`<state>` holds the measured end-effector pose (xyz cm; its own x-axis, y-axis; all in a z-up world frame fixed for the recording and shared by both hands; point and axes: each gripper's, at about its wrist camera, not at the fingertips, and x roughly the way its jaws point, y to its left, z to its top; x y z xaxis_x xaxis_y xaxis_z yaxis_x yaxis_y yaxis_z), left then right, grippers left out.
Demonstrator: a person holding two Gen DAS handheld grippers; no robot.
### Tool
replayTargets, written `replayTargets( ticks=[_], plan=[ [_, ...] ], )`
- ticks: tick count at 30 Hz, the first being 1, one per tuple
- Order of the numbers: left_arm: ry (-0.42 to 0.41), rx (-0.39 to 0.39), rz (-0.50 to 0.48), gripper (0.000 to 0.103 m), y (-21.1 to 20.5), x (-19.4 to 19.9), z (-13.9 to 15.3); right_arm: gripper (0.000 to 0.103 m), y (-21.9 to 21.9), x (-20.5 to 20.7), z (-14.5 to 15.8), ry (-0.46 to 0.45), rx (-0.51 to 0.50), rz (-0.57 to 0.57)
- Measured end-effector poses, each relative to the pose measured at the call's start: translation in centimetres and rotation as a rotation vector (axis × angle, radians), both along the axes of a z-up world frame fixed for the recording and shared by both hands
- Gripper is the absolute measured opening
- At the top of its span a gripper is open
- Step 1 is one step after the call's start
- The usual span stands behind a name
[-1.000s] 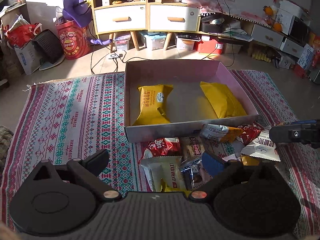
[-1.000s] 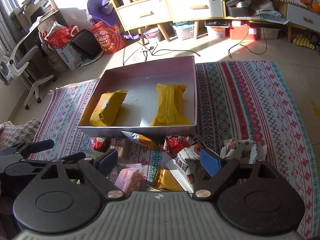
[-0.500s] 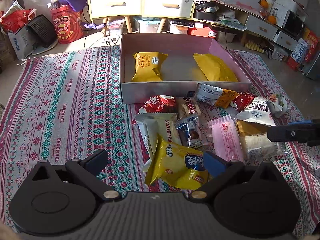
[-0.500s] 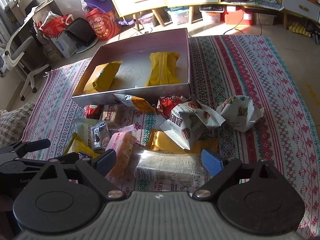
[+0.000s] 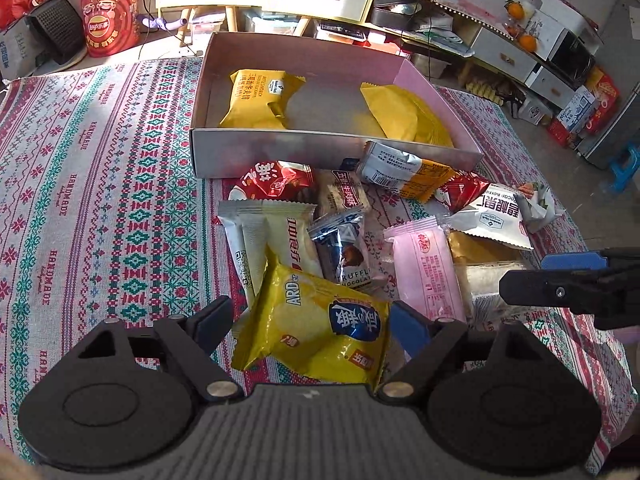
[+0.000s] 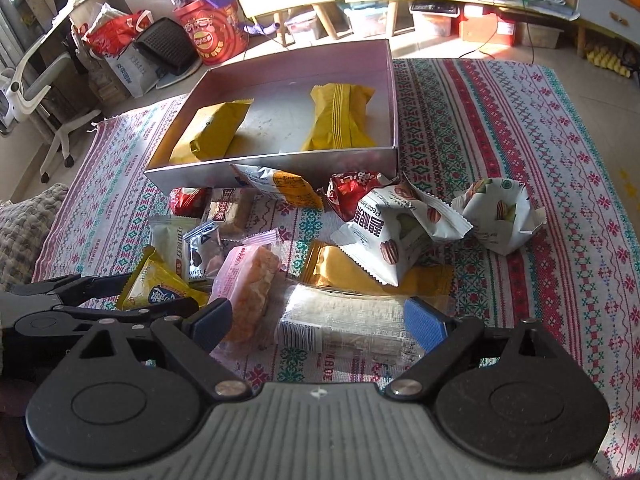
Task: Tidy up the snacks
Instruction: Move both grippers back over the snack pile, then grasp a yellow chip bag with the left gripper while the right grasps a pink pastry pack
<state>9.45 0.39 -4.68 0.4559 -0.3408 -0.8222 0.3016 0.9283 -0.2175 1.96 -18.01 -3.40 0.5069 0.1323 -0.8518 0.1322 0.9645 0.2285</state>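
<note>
Ahead, my left gripper (image 5: 310, 322) was closing around the yellow chip bag (image 5: 316, 328), fingers not yet pressing; my right gripper (image 6: 318, 322) gaped over the clear-wrapped bar (image 6: 344, 326). Bare cloth (image 5: 100, 200) lay leftward, the box (image 5: 320, 148) beyond.

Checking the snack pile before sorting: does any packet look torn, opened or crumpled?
Yes. The white nut packet, alone on the cloth right of the pile, is crumpled and gapes open at one end. The other packets look sealed.
</note>
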Motion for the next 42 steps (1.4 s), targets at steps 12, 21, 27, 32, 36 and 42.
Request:
replayTargets(
  ticks=[12,21,27,32,36,42],
  plan=[
    [-0.001,0.028,-0.033,0.054,-0.2,-0.2,0.6,0.091,1.1,0.6,-0.2,0.009,0.000,0.020],
    [-0.013,0.048,-0.035,0.047,1.7,-0.9,1.1,0.086,2.9,1.2,-0.5,0.005,0.013,0.064],
    [-0.018,0.049,-0.018,0.047,2.9,-1.1,1.6,0.078,4.3,1.7,-0.8,0.004,0.045,0.095],
    [-0.008,0.063,-0.026,0.046,3.1,-1.2,1.4,0.077,5.5,2.1,-1.1,0.004,0.035,0.124],
    [0.024,0.080,-0.058,0.048,3.2,-1.4,1.0,0.070,6.3,2.3,-1.7,0.028,0.020,0.146],
    [0.081,0.119,-0.106,0.051,3.2,-1.7,0.4,0.063,7.0,2.1,-2.0,0.029,-0.044,0.174]
  ],
)
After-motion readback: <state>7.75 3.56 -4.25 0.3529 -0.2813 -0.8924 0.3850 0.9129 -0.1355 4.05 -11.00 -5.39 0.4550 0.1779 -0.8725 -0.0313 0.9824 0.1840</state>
